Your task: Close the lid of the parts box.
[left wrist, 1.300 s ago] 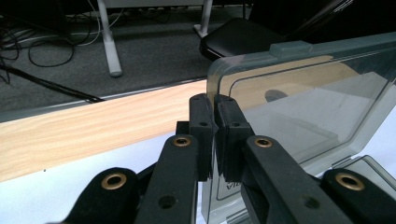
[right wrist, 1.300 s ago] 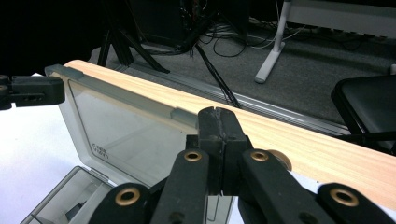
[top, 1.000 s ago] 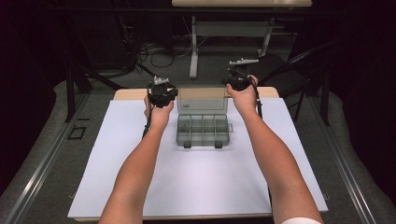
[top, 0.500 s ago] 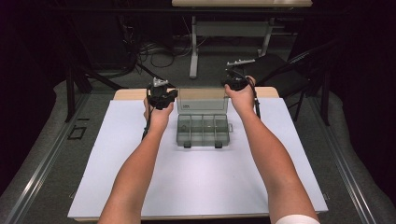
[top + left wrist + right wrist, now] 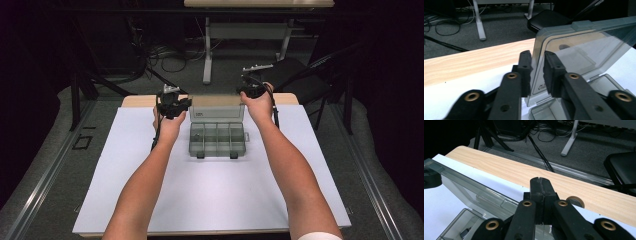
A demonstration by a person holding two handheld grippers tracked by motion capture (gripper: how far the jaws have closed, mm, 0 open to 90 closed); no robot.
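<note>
A clear grey compartment box point(image 5: 217, 140) sits at the far middle of the white sheet, its lid point(image 5: 217, 107) standing upright. My left gripper point(image 5: 181, 104) is at the lid's left edge. In the left gripper view the lid point(image 5: 579, 50) edge passes between the jaws of that gripper point(image 5: 537, 66); they have just been opening, and slim gaps show beside the pads. My right gripper point(image 5: 248, 89) hovers at the lid's top right corner. In the right gripper view its jaws point(image 5: 541, 186) are pressed together with nothing between them, and the lid point(image 5: 474, 191) lies to their left.
The white sheet point(image 5: 210, 195) covers a wooden table point(image 5: 137, 101) whose far edge has a round cable hole point(image 5: 575, 200). Beyond the table are a black chair point(image 5: 300, 70), a desk leg point(image 5: 206, 55) and floor cables point(image 5: 165, 57).
</note>
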